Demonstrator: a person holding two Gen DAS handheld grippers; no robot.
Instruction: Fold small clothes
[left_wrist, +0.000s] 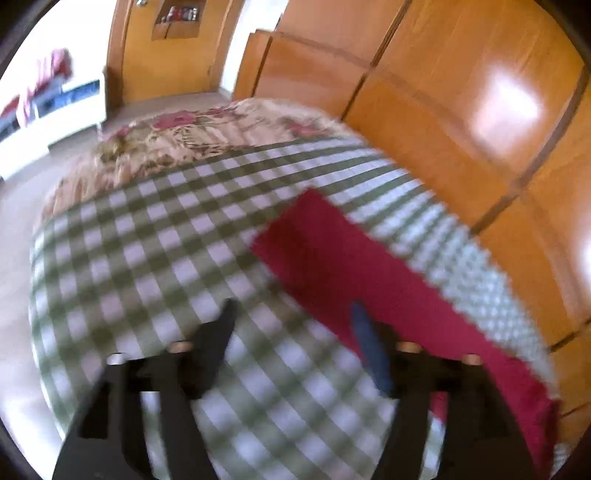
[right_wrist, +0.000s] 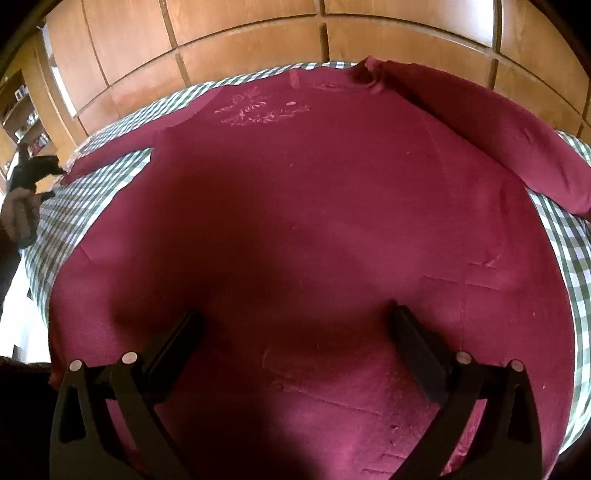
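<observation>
Bed under me: green-white checked sheet (left_wrist: 155, 236), floral blanket (left_wrist: 192, 136) at far end. Wooden wardrobe panels (left_wrist: 461, 110) on my right, wooden door (left_wrist: 166, 62) far, white shelf unit (left_wrist: 59, 107) far left.

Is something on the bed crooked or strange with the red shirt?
Nothing is damaged or spilled. The dark red shirt lies spread on the checked cover, but unevenly: the sleeve on the right is bunched and folded over at the collar, while the other sleeve lies flat.
</observation>
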